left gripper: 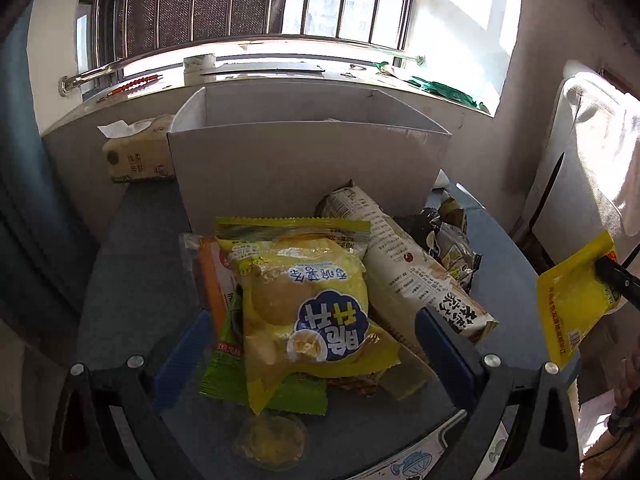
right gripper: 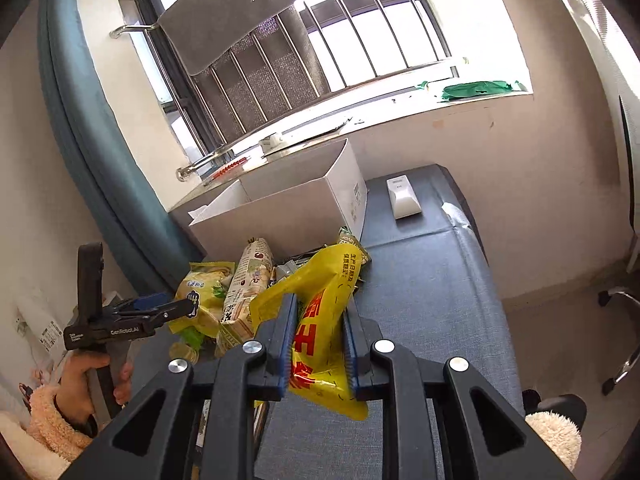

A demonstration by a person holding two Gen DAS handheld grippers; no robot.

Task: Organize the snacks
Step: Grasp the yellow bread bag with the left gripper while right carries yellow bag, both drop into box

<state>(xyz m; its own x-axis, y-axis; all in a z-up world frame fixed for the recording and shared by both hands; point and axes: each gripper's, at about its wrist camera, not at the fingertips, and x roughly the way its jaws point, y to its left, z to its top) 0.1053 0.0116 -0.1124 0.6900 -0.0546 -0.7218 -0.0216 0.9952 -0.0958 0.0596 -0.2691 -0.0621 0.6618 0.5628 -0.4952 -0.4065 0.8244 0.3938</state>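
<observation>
Clamping a yellow snack bag (right gripper: pixel 320 344) in the right gripper (right gripper: pixel 318 344), raised off the blue table (right gripper: pixel 424 280) at five o'clock from the white box (right gripper: pixel 296 204). Angling the left gripper (left gripper: pixel 316 344) downward, jaws spread wide around a yellow chips packet (left gripper: pixel 308 312) atop the snack pile.

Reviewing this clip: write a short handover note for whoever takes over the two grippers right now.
Right gripper: shut on a yellow snack bag, lifted clear of the pile.
Left gripper: open, empty, its fingers on either side of the lemon chip bag on top of the pile.
White box: behind the pile; its floor is hidden, and no snacks show inside.
Done: one bag picked up.
Left: put it in the box, then the remaining bags, probably starting with the chip bag.
</observation>
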